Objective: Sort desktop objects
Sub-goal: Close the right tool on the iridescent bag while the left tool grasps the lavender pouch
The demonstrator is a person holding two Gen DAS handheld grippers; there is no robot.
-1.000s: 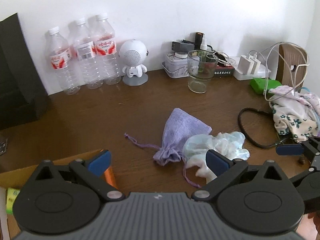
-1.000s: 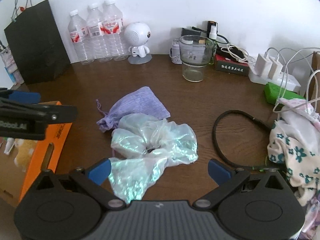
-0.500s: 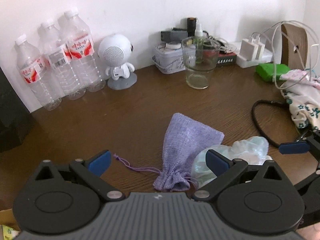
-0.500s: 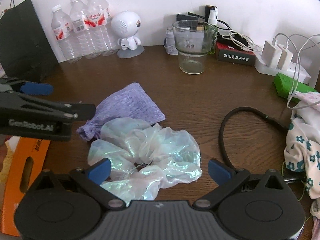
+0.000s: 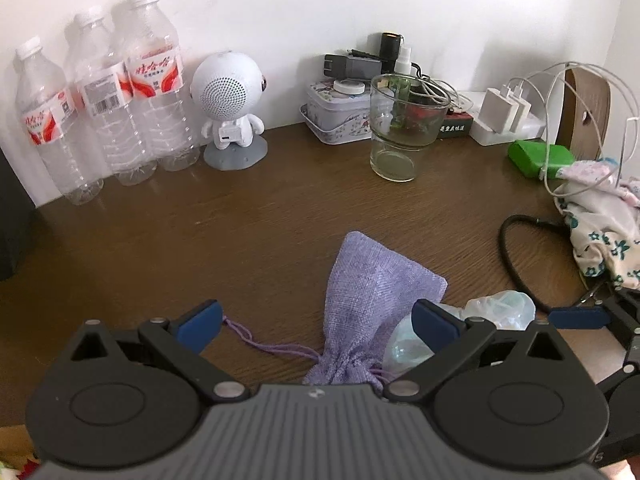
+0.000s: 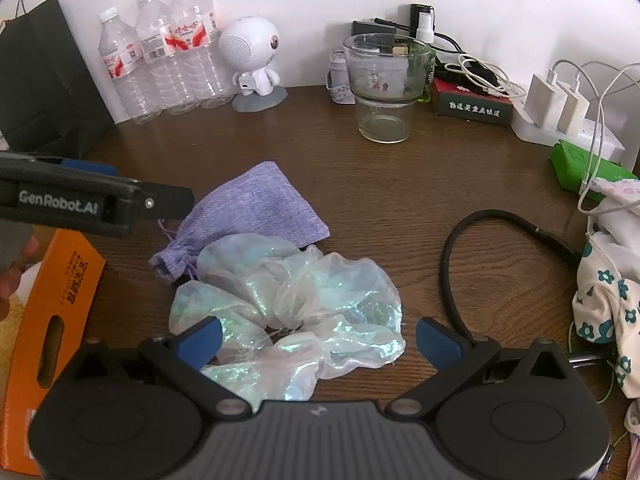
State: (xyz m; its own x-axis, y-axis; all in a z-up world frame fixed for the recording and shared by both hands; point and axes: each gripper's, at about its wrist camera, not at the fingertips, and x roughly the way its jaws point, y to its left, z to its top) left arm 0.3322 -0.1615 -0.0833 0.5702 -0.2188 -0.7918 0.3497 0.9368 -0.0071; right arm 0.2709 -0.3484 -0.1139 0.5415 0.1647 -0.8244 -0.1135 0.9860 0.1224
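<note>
— Lilac woven drawstring pouch point(image 5: 372, 300) lies flat on the dark brown wooden counter point(image 5: 240, 240), neck toward the cameras. Where are the tools relative to it?

— The left hand-held gripper point(image 5: 316, 322) hovers right over its gathered neck, blue-tipped fingers spread wide with nothing between them. The loose purple cord point(image 5: 260, 340) trails toward the left fingertip.

— And the other one?

— The right hand-held gripper point(image 6: 318, 336) is also spread wide and empty, set just above the crumpled iridescent sheer fabric point(image 6: 296, 304), which touches and partly overlaps the pouch's lower edge.

— What is off to the sides?

— In the right wrist view, an orange cardboard box point(image 6: 52, 312) with a cut-out handle sits at the left edge, and a black looped cable point(image 6: 472, 240) curves at the right, next to a white floral cloth point(image 6: 608, 296).

— Along the wall?

— Three clear plastic water bottles point(image 5: 104, 96) stand close together, then a white round-headed robot figure point(image 5: 230, 108), a clear stacked glass cup point(image 5: 404, 128), a patterned tin point(image 5: 340, 116), white plug adapters point(image 5: 504, 108) and a green block point(image 5: 540, 158).
</note>
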